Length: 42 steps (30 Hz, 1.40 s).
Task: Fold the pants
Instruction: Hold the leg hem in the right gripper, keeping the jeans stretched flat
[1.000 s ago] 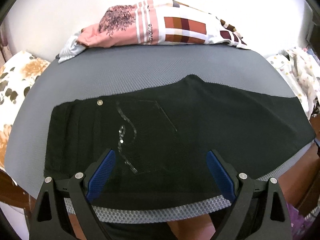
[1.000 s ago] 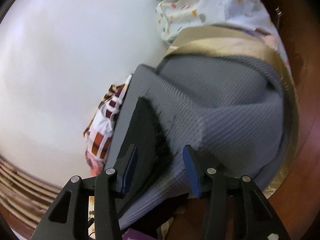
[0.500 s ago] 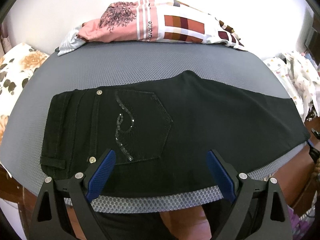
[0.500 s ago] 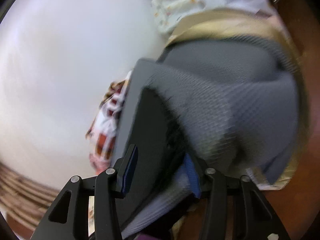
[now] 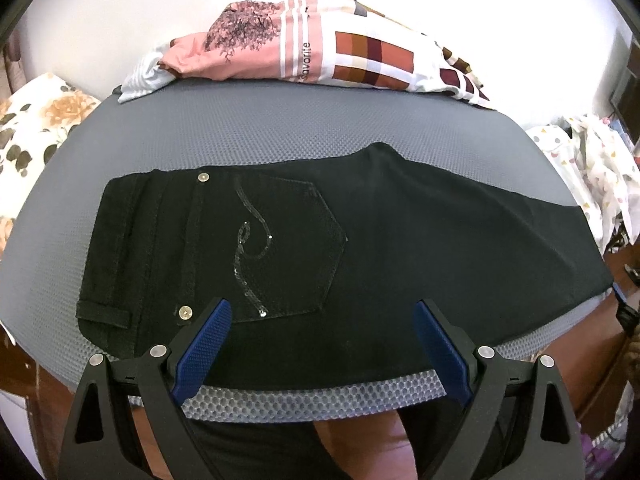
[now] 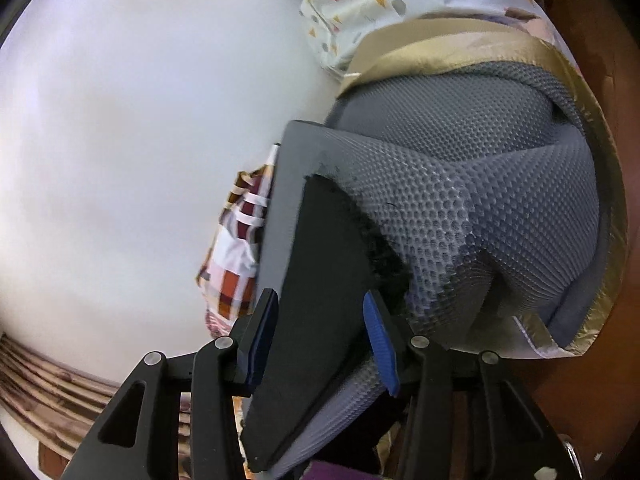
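Black pants (image 5: 360, 248) lie flat across the grey mesh-covered table (image 5: 280, 132), waistband at the left, a sequinned back pocket (image 5: 288, 240) facing up, the legs running off to the right. My left gripper (image 5: 320, 344) hovers open over the pants' near edge with nothing between its blue pads. In the right wrist view, my right gripper (image 6: 320, 328) straddles the frayed leg end of the pants (image 6: 320, 280) and the table edge (image 6: 480, 200). One pad sits over the fabric and the other under the mesh, and I see no squeeze.
A pile of pink and checked clothes (image 5: 320, 48) lies along the table's far edge. A floral cloth (image 5: 32, 128) sits off the left end, a dotted white cloth (image 5: 592, 168) off the right end. A gold-trimmed cover (image 6: 460, 52) hangs at that end.
The right wrist view has rolled a little, and the leg end now lies deeper between the right fingers. The left gripper stays open over the pants.
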### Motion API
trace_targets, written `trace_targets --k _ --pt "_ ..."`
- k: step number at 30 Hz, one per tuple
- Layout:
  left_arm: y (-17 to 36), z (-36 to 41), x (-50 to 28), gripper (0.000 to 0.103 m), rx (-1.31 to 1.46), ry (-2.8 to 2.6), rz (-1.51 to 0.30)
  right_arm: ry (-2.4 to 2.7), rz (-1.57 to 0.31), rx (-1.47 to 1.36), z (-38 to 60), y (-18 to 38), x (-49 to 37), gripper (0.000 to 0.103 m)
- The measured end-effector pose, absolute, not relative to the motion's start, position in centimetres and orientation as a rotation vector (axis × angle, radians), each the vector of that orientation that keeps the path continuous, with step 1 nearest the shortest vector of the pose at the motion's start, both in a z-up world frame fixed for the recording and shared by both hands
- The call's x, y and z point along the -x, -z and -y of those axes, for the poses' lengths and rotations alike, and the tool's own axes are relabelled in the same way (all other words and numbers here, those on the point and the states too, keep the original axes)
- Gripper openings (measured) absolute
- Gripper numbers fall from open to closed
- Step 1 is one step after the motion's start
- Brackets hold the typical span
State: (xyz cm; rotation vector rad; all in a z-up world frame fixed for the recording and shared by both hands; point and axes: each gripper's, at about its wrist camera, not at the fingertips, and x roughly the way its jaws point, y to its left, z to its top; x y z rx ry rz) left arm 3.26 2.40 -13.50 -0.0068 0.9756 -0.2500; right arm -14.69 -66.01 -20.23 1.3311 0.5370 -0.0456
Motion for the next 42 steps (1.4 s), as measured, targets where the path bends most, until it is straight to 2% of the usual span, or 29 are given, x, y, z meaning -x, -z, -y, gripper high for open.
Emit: trace_targets --k 22,23,24,25,27,28,35,38,42 --pt "14.4 -2.9 -3.5 0.092 0.027 0.243 -1.011 0.051 -0.551 -1.365 65.9 21.6 14.6 0.043" --pt "14.4 -2.9 -3.5 0.092 0.032 0.243 -1.013 0.05 -0.557 -1.343 65.6 21.2 14.2 0.041" --pt "14.5 -3.0 -3.5 0.092 0.035 0.244 -1.015 0.054 -0.567 -1.318 65.4 20.9 13.9 0.034" --pt "14.5 -3.0 -3.4 0.092 0.038 0.244 -1.015 0.068 -0.587 -1.291 65.2 20.7 13.5 0.022" --pt "14.5 -3.0 -3.5 0.092 0.032 0.243 -1.014 0.114 -0.647 -1.276 64.9 21.0 12.8 0.009" --pt "14.4 -3.0 -3.4 0.092 0.032 0.242 -1.014 0.127 -0.655 -1.285 64.9 21.3 12.8 0.006" --pt "14.4 -3.5 -3.5 0.092 0.041 0.238 -1.007 0.153 -0.637 -1.245 64.3 20.5 14.7 0.004" --pt "14.7 -3.6 -3.6 0.092 0.045 0.235 -1.019 0.146 -0.657 -1.271 64.7 21.8 14.3 0.004" --pt "14.6 -3.8 -3.5 0.092 0.056 0.237 -1.016 0.166 -0.579 -1.329 65.8 21.8 15.4 0.01"
